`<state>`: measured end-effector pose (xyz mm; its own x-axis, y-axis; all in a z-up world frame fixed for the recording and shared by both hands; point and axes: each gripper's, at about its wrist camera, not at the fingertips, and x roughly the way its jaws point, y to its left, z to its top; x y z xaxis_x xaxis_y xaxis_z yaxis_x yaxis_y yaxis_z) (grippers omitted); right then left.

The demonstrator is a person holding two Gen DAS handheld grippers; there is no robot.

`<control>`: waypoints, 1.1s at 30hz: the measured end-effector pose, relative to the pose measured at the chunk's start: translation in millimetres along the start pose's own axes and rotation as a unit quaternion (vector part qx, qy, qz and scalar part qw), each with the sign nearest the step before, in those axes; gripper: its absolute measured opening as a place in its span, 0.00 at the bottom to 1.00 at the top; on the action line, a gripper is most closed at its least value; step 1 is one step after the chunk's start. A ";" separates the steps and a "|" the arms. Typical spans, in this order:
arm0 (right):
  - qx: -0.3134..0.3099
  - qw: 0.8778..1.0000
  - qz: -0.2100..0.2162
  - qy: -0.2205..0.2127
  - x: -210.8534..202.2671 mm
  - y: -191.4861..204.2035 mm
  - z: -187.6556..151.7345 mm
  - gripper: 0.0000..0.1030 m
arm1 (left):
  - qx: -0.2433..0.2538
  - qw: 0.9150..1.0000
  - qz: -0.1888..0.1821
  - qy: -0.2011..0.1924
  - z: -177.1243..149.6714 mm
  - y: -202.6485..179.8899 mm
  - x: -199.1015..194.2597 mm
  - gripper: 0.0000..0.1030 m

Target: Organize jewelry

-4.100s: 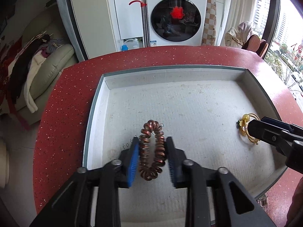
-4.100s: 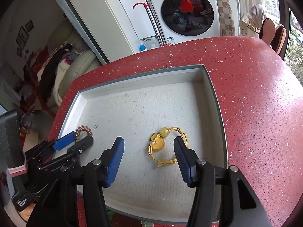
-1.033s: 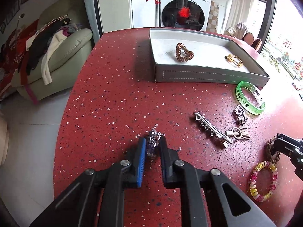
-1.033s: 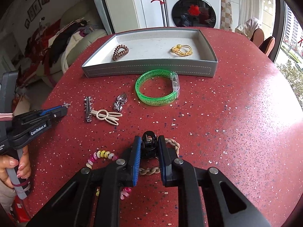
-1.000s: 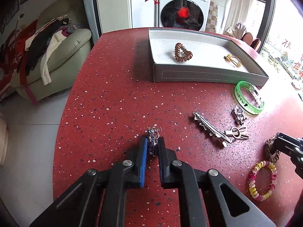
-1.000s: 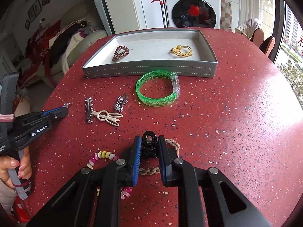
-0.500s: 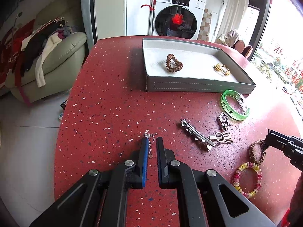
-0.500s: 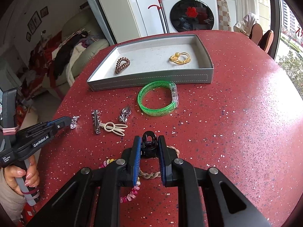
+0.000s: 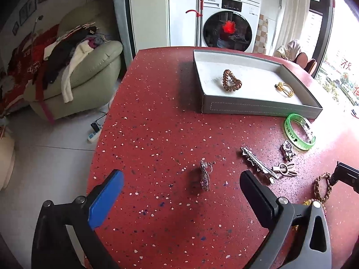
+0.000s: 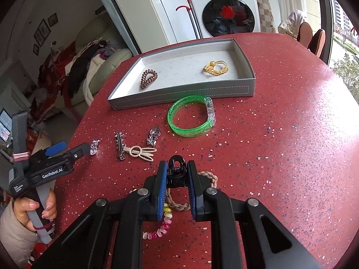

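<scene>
A silver earring [image 9: 205,174] lies on the red table between the wide-open fingers of my left gripper [image 9: 179,190]; it also shows in the right wrist view [image 10: 94,148]. My right gripper [image 10: 177,177] is shut on a small black claw clip [image 10: 177,170], held above a braided brown bracelet [image 10: 208,177] and a pink-yellow bead bracelet [image 10: 165,222]. The grey tray [image 10: 179,95] holds a copper coil hair tie [image 10: 148,78] and a yellow hair tie [image 10: 215,68].
On the table lie a green bangle [image 10: 190,116], a silver hair clip [image 10: 120,145], a cream bunny clip [image 10: 141,152] and a small silver brooch [image 10: 153,135]. The table edge drops to the floor on the left. A sofa and a washing machine stand behind.
My left gripper has opened wide and let go of the silver earring, which now lies on the table. My right gripper stays shut on the black clip, lifted slightly.
</scene>
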<state>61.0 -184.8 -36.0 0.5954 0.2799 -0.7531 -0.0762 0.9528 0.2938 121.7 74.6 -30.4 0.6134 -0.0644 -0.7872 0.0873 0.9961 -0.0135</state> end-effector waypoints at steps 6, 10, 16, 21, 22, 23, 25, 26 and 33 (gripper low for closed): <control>0.003 1.000 -0.002 -0.003 -2.9 -1.1 0.3 0.19 | 0.018 0.999 -0.008 0.042 0.3 -7.2 24.2 0.78; 0.008 1.000 -0.001 -0.007 -5.4 -3.9 1.4 0.19 | 0.027 0.998 -0.039 0.034 -1.4 -13.4 21.2 0.30; 0.016 1.000 0.004 -0.012 -7.3 -8.2 7.2 0.19 | 0.023 0.998 -0.050 0.032 -2.4 -13.5 15.2 0.29; 0.019 1.000 0.011 -0.018 -8.5 -12.9 21.5 0.19 | 0.018 0.998 -0.065 0.015 8.9 -16.9 -0.1 0.29; 0.019 1.000 0.011 -0.020 -8.7 -13.2 25.3 0.19 | 0.022 0.997 -0.067 0.010 12.1 -19.0 -3.3 0.29; 0.017 1.000 0.012 -0.022 -8.7 -13.4 29.6 0.19 | 0.024 0.997 -0.070 0.005 15.3 -21.2 -6.4 0.29; 0.013 1.000 0.012 -0.024 -8.1 -14.2 39.0 0.19 | 0.028 0.997 -0.076 -0.002 22.6 -25.6 -11.4 0.29; 0.011 1.000 0.012 -0.025 -7.7 -14.1 44.4 0.19 | 0.029 0.996 -0.079 -0.004 27.3 -27.4 -13.3 0.29; 0.008 0.999 0.019 -0.033 0.1 -19.6 94.8 0.19 | 0.036 0.995 -0.092 -0.025 68.9 -44.2 -16.9 0.29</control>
<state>138.4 -214.6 14.0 0.6444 0.3063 -0.7007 -0.0871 0.9397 0.3307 161.7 27.5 25.9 0.6193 -0.2505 -0.7441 0.2571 0.9602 -0.1093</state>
